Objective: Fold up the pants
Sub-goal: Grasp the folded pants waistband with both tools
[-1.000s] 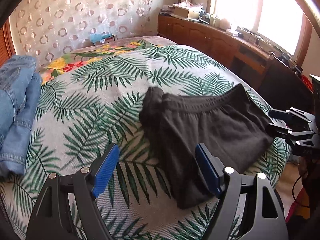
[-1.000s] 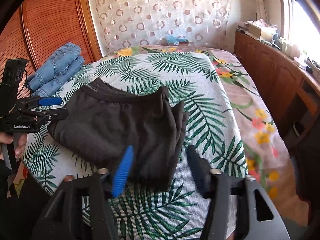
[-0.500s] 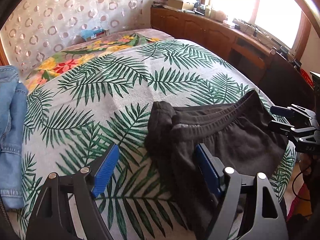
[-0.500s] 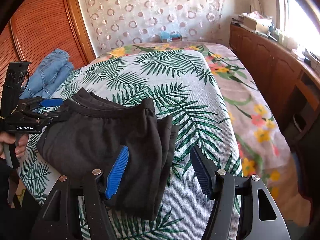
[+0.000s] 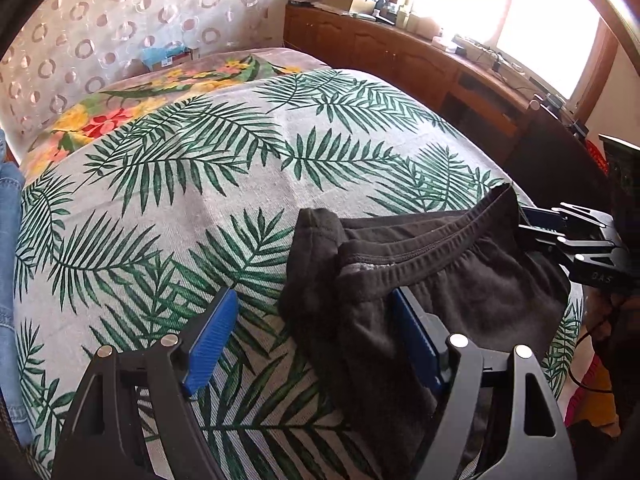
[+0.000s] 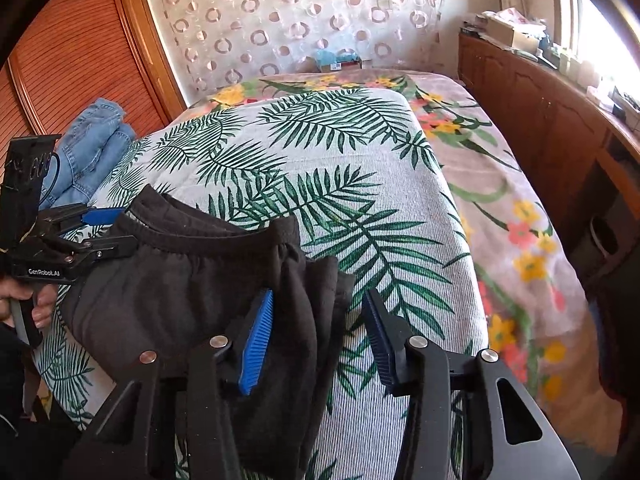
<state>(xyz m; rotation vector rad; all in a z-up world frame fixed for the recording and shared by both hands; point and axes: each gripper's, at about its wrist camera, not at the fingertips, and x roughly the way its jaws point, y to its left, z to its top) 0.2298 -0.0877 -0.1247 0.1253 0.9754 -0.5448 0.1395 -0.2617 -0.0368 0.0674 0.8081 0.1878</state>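
Note:
Black pants (image 5: pixel 460 292) (image 6: pixel 180 288) lie folded on the palm-leaf bedspread (image 5: pixel 192 184) (image 6: pixel 340 152), near its front edge. My left gripper (image 5: pixel 314 338) is open, straddling the pants' left end, with cloth against the right pad only. In the right wrist view the left gripper (image 6: pixel 100 232) sits at the waistband corner, held by a hand. My right gripper (image 6: pixel 318 340) is closing its jaws around the pants' folded right edge; a gap still shows beside the right pad. Seen from the left wrist, the right gripper (image 5: pixel 536 226) reaches the waistband's far end.
Folded blue jeans (image 5: pixel 8 240) (image 6: pixel 92 148) lie at the bed's left side. A wooden cabinet (image 5: pixel 400 52) (image 6: pixel 540 112) cluttered with small items runs under the window on the right. A slatted wooden wardrobe (image 6: pixel 72 60) stands on the left.
Both grippers have come in closer to the pants' two ends. The right jaws have narrowed around the folded edge. The left jaws kept their width.

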